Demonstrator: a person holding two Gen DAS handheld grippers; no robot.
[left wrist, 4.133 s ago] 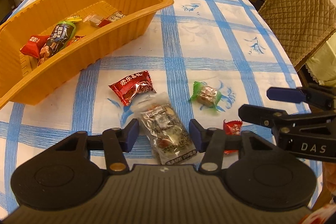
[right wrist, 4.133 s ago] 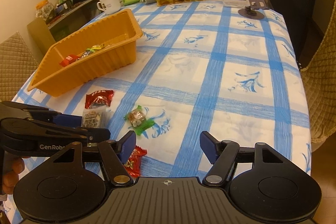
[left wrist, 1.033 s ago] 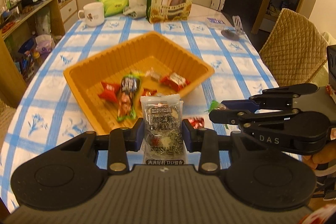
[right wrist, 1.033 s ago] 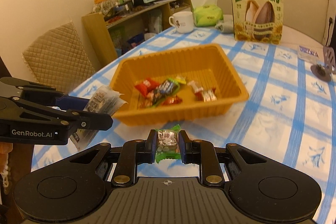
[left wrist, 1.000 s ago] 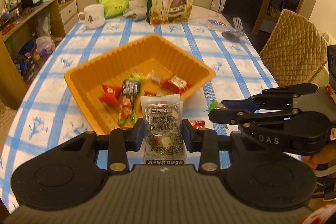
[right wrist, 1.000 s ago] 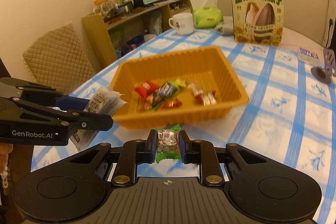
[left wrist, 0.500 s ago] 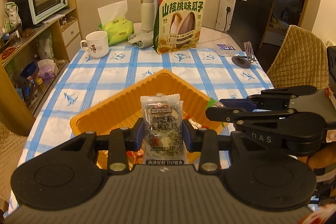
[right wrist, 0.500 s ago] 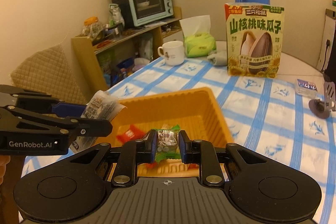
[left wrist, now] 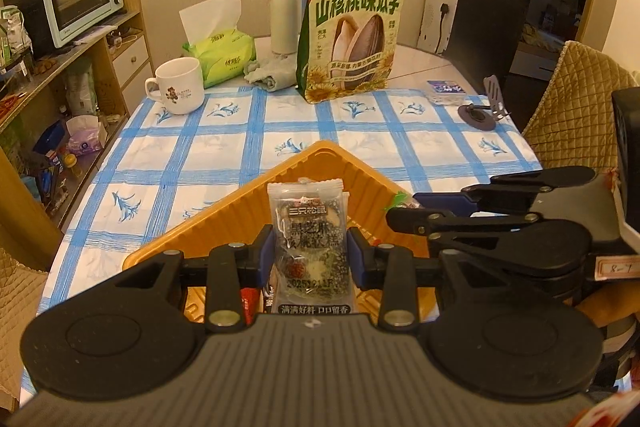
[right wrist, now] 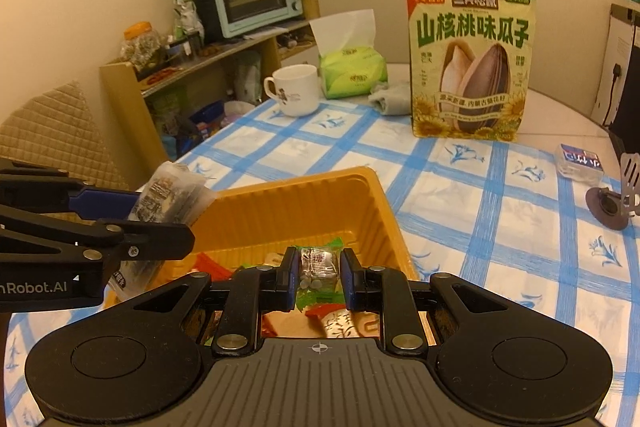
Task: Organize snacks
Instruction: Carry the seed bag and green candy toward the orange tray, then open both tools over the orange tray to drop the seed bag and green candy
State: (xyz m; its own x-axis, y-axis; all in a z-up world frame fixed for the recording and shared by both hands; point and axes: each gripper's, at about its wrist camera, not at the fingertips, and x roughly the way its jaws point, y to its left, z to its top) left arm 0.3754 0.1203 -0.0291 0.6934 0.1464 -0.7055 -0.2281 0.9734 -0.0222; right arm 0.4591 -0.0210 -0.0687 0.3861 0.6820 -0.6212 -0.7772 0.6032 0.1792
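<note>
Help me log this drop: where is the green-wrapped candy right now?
The green-wrapped candy sits pinched in the right gripper, low centre of the right wrist view, above the orange tray with its loose snacks.

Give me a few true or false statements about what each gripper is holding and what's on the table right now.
1. The left gripper holds a clear snack packet. True.
2. The right gripper is empty. False: it is shut on a green-wrapped candy.
3. The orange tray has snacks in it. True.
4. The white mug lies on its side. False: it stands upright.
5. The sunflower seed bag lies inside the tray. False: it stands upright on the table beyond it.
</note>
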